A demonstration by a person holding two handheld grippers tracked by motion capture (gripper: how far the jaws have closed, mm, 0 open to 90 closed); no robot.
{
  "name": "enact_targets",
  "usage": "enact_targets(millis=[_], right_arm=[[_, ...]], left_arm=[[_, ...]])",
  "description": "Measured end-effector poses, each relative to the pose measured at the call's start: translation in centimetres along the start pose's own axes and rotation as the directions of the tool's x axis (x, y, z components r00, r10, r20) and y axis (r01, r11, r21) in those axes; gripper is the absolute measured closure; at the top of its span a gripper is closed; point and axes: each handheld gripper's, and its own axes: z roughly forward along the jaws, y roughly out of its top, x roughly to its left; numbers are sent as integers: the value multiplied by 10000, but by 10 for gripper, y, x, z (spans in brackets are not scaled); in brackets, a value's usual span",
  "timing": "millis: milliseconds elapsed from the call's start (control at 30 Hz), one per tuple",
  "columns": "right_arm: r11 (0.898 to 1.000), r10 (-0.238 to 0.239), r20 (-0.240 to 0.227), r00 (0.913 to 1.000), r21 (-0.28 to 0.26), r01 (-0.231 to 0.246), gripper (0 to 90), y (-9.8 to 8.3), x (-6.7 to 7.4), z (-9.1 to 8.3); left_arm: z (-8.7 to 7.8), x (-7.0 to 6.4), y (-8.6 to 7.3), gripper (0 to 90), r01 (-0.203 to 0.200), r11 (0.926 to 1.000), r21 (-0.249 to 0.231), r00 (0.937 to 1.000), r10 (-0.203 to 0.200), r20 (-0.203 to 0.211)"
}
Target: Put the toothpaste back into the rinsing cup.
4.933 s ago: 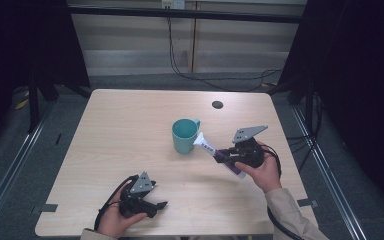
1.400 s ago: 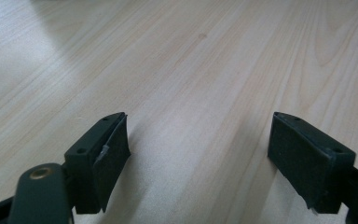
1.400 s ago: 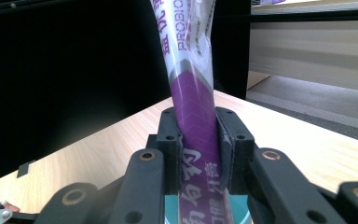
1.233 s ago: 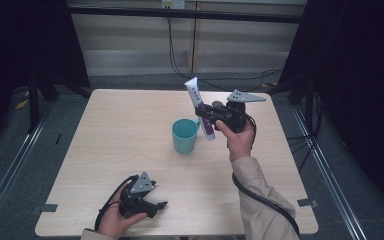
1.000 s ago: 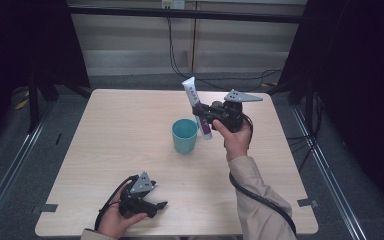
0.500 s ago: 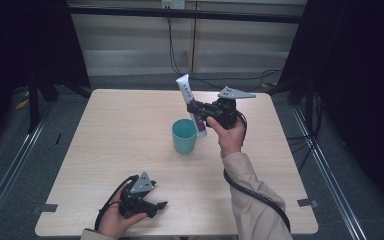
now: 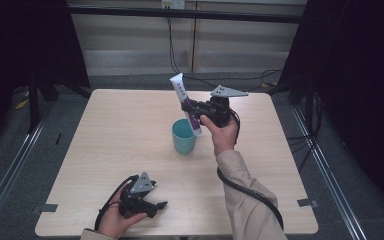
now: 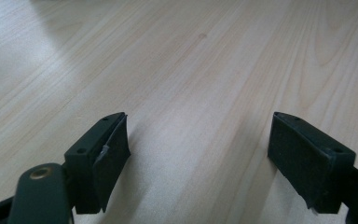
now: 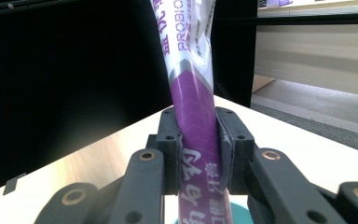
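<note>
High view: a purple and white tube (image 7: 186,104) is held over the teal cup (image 7: 184,137) by the right gripper (image 7: 194,111), raised above the desk (image 7: 110,135). The tube is tilted, its lower end seemingly at the cup's rim, though contact cannot be confirmed. In the right gripper view the fingers (image 9: 168,140) are seen pressed against both sides of the tube (image 9: 193,116). The left gripper (image 7: 152,206) is rested near the desk's front edge; in the left gripper view its fingers (image 8: 107,149) are spread wide with nothing between them
</note>
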Motion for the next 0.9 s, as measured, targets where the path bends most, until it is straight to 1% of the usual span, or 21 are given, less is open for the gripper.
enact_targets(millis=[133, 333, 500, 667, 900], right_arm=[[10000, -52, 31, 10000, 22, 52, 727, 0, -1, 4], [10000, 94, 30, 10000, -25, -94, 726, -3, -3, 8], [10000, 63, 68, 10000, 24, -63, 725, -5, -4, 12], [9999, 148, 77, 9999, -82, -147, 724, -5, -5, 14], [9998, 147, 75, 9999, -146, -146, 723, -5, -5, 19]], left_arm=[[0, 0, 0, 201, 2, 10000, 1, 10000, -2, 33], [0, 0, 0, 201, 3, 10000, -2, 10000, -3, 3], [0, 0, 0, 201, -1, 10000, 5, 10000, 1, 6], [0, 0, 0, 201, -7, 10000, 0, 10000, 7, 17], [0, 0, 0, 201, 2, 10000, 5, 10000, -2, -4]])
